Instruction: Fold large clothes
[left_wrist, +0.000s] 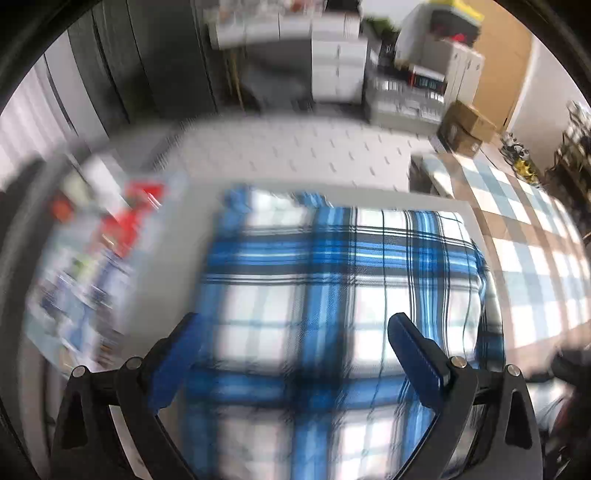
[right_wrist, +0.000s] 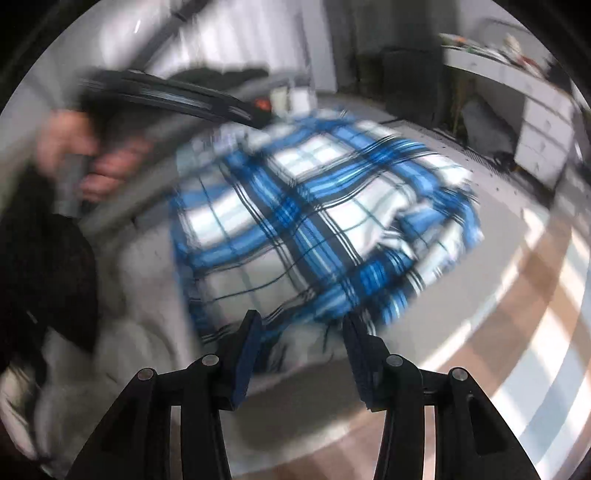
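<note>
My left gripper hung over the blue-and-white plaid garment with its 2 blue pads spread wide and nothing between them, the cloth lying flat beneath. My right gripper stood partly open at the garment's near hem, which crossed the gap between the pads; the blur kept me from telling whether either pad touched it, and I judged it not gripped. The garment lay spread on the grey bed cover, already doubled into a broad rectangle, one corner rumpled toward the checked rug. Beyond it, my left hand gripped the other tool's handle, and white drawers stood against the far wall. To make the next fold cleanly, I reckoned each gripper should take 1 corner of the same edge, pinch every layer together, lift evenly and lay the edge square on the opposite side, smoothing that rumpled corner first.
</note>
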